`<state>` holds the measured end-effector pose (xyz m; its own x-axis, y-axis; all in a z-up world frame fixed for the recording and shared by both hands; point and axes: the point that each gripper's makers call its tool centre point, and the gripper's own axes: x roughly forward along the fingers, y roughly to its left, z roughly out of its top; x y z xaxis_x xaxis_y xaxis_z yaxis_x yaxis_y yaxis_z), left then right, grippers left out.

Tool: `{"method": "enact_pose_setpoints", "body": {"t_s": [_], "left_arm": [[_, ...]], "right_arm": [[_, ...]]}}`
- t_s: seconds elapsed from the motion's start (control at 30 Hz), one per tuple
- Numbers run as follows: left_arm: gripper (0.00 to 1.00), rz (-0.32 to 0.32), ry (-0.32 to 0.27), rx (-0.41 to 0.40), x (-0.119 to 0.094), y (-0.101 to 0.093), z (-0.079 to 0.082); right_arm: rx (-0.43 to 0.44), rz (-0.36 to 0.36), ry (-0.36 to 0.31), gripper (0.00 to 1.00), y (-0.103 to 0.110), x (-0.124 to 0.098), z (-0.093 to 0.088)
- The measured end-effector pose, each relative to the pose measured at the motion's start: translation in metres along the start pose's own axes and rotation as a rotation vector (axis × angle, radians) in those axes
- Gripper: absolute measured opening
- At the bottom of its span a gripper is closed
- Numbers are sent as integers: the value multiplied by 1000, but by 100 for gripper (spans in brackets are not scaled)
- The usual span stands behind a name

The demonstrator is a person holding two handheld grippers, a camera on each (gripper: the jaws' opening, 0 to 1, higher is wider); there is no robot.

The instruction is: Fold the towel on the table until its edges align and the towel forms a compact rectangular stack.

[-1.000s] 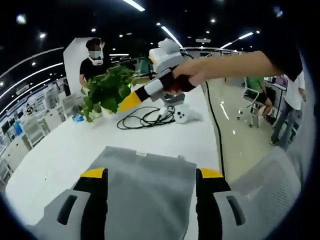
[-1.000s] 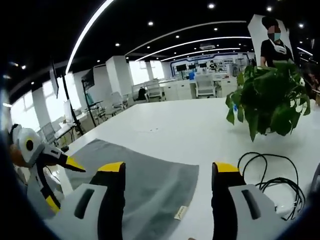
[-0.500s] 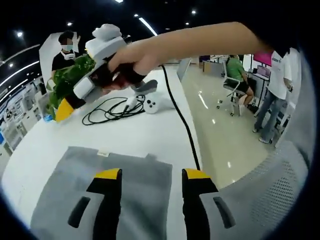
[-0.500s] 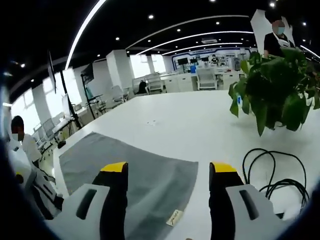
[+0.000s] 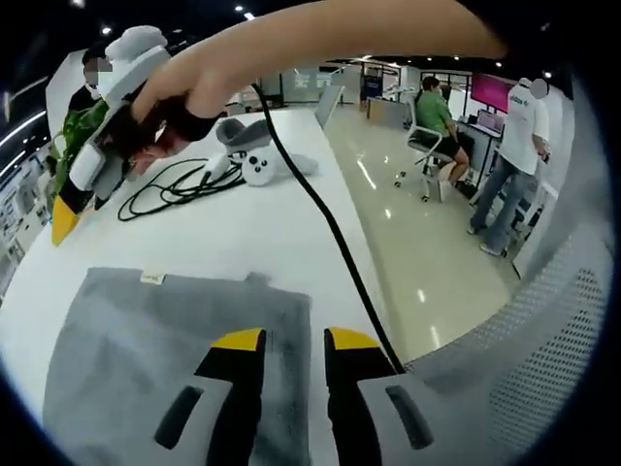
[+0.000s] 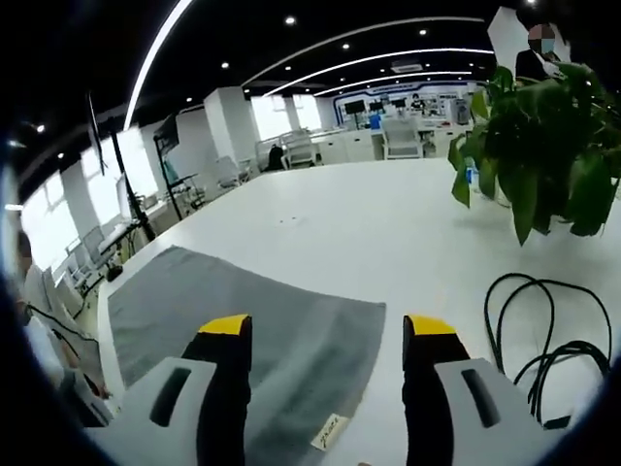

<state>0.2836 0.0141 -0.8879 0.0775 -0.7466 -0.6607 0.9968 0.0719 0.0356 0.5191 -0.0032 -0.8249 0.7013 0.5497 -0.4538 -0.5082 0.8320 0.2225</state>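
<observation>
A grey towel [image 5: 165, 349] lies flat on the white table [image 5: 262, 233]. My left gripper [image 5: 294, 342] hovers at the towel's right edge. Its yellow-tipped jaws stand close together with a narrow gap, and the towel's edge lies in that gap. In the right gripper view the same towel [image 6: 233, 316] spreads out with a small label [image 6: 329, 432] at its near corner. My right gripper [image 6: 325, 330] is wide open over that corner. A hand holds the right gripper [image 5: 66, 216] at the upper left of the left gripper view.
A black cable [image 5: 170, 189] and a white controller [image 5: 258, 170] lie beyond the towel, with a potted plant [image 6: 543, 136] behind them. Another cable [image 5: 335, 243] runs along the table's right edge. A mesh chair [image 5: 524, 359] stands beside the table, and people [image 5: 432, 112] are further back.
My left jaws have drawn much closer together over the towel's right edge as the left view swung. The right gripper stays wide open and has shifted slightly over the label corner.
</observation>
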Motion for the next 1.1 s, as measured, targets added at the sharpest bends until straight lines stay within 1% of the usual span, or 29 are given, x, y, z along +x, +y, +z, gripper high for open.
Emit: {"method": "enact_pose_setpoints", "body": {"t_s": [0.17,0.23,0.3,0.33,0.47,0.53,0.57,0.73,0.83,1.0,1.1], "left_arm": [[22,-23,4,-13,10,-6,-4],[20,-6,25,43,13,-6,-8],[20,2,25,22,15,-7,-9],[20,-3,12,-7,17,-8,-7],[20,-11,-10,-29,22,-6,-3],[20,-28,-15,-63,26,-8,-5],[20,-30,-13,-64,28,-8,-6],[18,-18,-17,-51,30,-8,-6],[18,-18,-16,-29,30,-8,-7],[9,3,-18,-29,31,1,-8],[7,4,-18,-5,31,2,-8]], "right_arm": [[15,-6,11,59,-4,9,-7],[17,-14,18,57,-4,13,-11],[-2,-18,39,56,-4,17,-17],[-4,-19,41,56,-4,20,-18],[1,-17,50,53,-4,27,-23],[-3,-21,53,51,-4,30,-24],[-7,-23,55,50,-5,31,-24],[-4,-37,52,49,-11,37,-25],[5,-46,51,47,-13,41,-27],[1,-55,72,47,-16,49,-35],[-16,-66,87,47,-18,53,-39]]}}
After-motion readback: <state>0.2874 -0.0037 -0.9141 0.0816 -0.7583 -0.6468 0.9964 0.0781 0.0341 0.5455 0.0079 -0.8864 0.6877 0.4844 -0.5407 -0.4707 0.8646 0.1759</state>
